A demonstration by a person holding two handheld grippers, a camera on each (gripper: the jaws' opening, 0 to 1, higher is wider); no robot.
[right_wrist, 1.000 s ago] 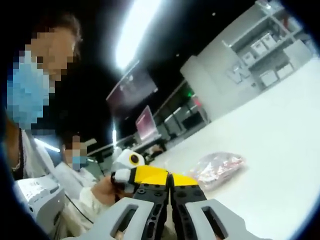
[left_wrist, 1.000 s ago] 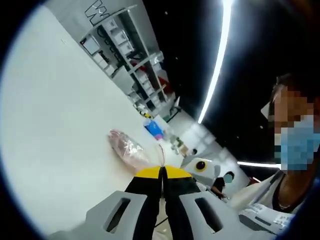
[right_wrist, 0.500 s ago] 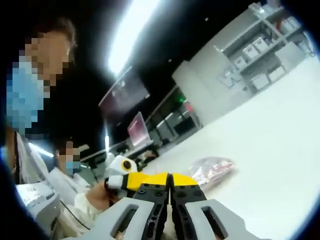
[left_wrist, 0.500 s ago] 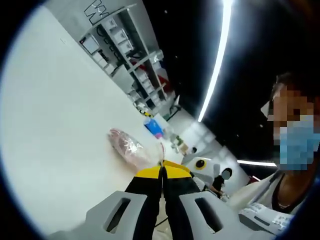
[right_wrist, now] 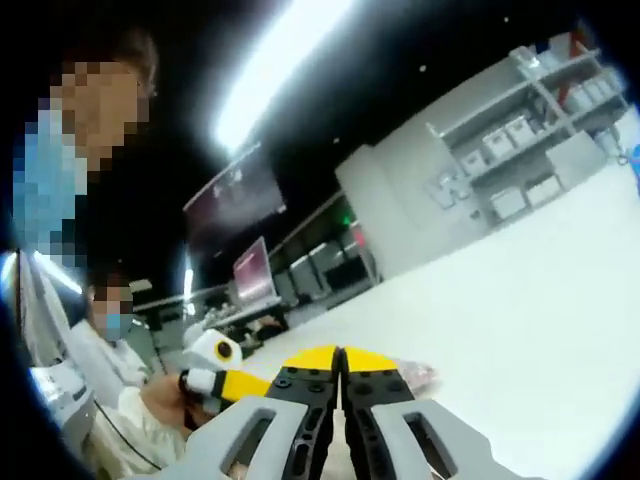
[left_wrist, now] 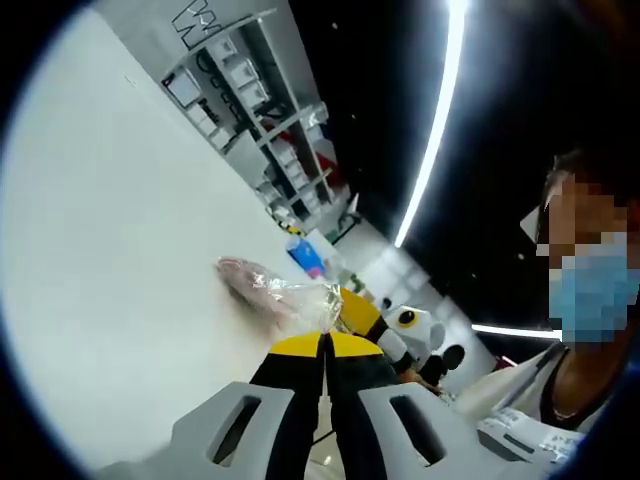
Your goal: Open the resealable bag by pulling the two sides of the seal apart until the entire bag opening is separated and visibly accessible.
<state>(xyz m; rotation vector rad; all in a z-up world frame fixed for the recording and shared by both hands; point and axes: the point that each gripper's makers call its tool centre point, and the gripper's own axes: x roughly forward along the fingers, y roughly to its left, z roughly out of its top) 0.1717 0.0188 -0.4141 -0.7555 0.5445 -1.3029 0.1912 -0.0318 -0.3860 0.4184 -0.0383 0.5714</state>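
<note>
The resealable bag [left_wrist: 262, 284] is clear film with pink contents and rests on the white table [left_wrist: 130, 230]. Its near end is lifted, with the film stretched toward my left gripper [left_wrist: 325, 342], whose yellow-tipped jaws are shut on the bag's edge. The right gripper [left_wrist: 372, 322] comes in from the right, close beside the bag's raised film. In the right gripper view, my right gripper [right_wrist: 341, 357] is shut, and a little of the pink bag [right_wrist: 418, 376] shows just past its tips. The left gripper [right_wrist: 228, 381] shows at the lower left there.
A blue object [left_wrist: 306, 256] and small items stand on the table beyond the bag. Shelves with boxes [left_wrist: 250, 95] line the far wall. A person in a mask [left_wrist: 590, 290] stands close behind the grippers. Another person [right_wrist: 115, 330] sits near monitors [right_wrist: 255, 280].
The right gripper has come further into the left gripper view, and the bag's film now spreads out between the two grippers. The right gripper view has tilted, and the jaws now hide most of the bag.
</note>
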